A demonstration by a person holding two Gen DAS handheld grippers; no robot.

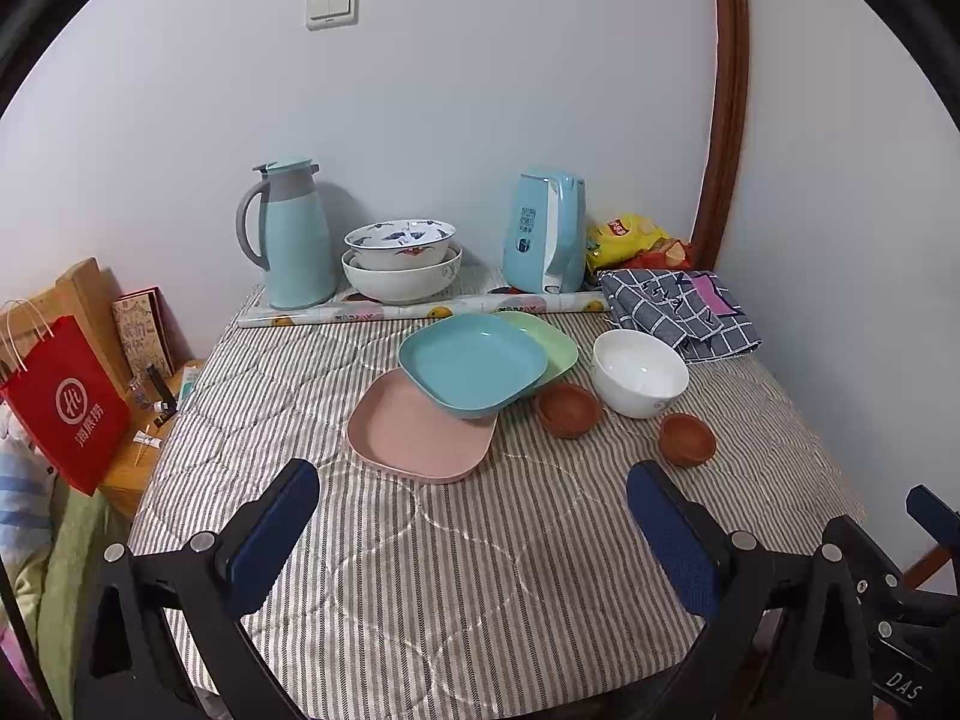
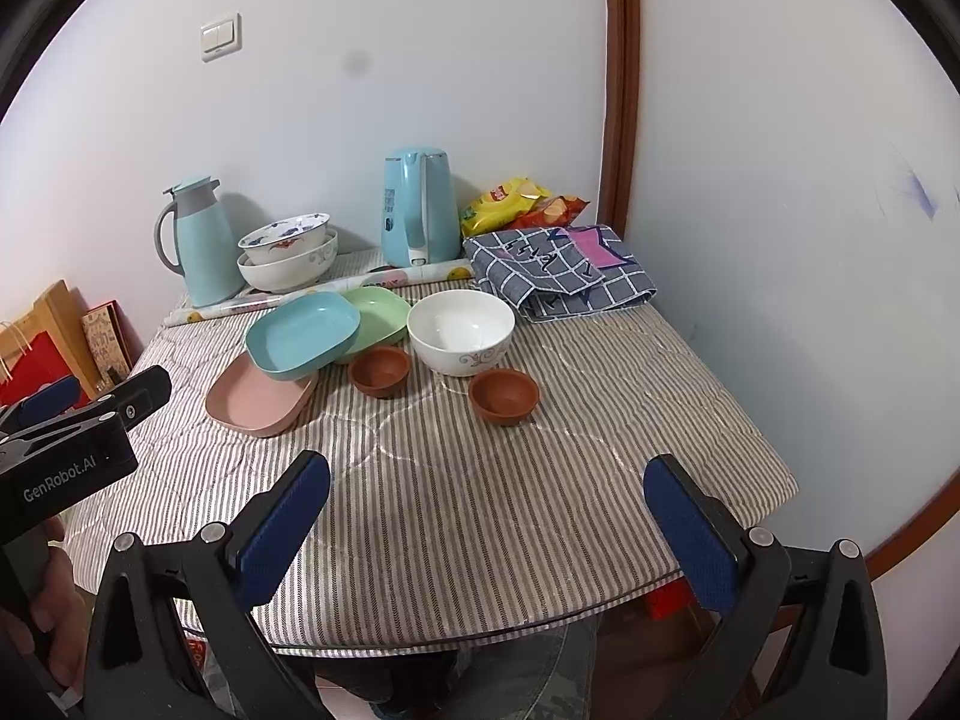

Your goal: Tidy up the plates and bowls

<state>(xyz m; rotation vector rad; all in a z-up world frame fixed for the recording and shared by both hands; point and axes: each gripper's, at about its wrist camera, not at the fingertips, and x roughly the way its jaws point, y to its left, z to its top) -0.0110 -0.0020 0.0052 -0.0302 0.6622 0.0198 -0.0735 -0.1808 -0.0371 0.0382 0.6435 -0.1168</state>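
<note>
Desk (image 1: 480, 570) with striped cloth, against the wall. 1 thermos jug (image 1: 297, 234) and 1 electric kettle (image 1: 546, 234) at the back, both light blue. 2 patterned bowls (image 1: 401, 261) nested between them, smaller inside larger. 1 folded checked cloth (image 1: 678, 309) back right, 2 snack bags (image 1: 630, 237) behind it. 3 square plates mid-desk, overlapping: blue plate (image 1: 471, 369) on top, tilted, resting on pink plate (image 1: 420, 429) in front and green plate (image 1: 555, 342) behind. 1 white bowl (image 1: 639, 372) just right of the plates, upright. 2 small brown bowls: one (image 1: 569, 409) between plates and white bowl, the other (image 1: 687, 438) nearer, right of it, apart. Left claw (image 1: 474, 498) spread wide, holding nothing, over the near desk. Right claw (image 2: 487, 495) also spread wide, holding nothing.
</note>
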